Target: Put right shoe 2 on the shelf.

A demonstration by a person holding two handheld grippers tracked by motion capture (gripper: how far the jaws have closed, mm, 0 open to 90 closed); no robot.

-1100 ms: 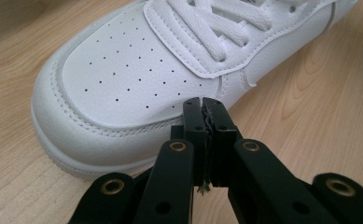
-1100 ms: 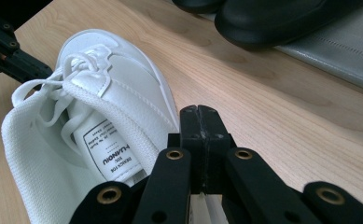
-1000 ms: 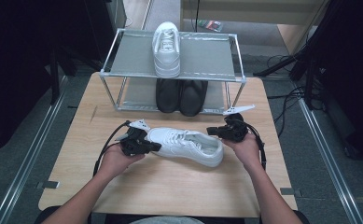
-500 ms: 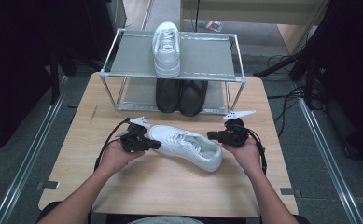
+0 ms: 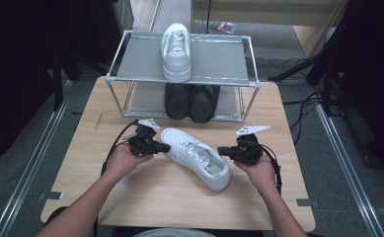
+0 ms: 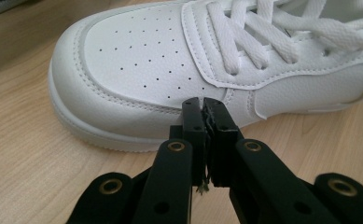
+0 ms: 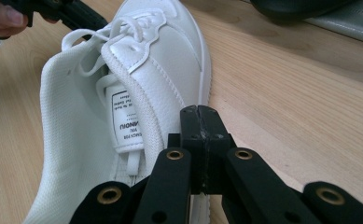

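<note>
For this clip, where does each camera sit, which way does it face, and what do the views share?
High view: above the person's side, looking forward and down on the table and shoe rack; forearms and both hand-held grippers show.
Left gripper view: on the left hand-held gripper, jaws shut, facing the white shoe toe.
Right gripper view: on the right hand-held gripper, jaws shut, facing the shoe's heel opening.
Shared: that white shoe.
</note>
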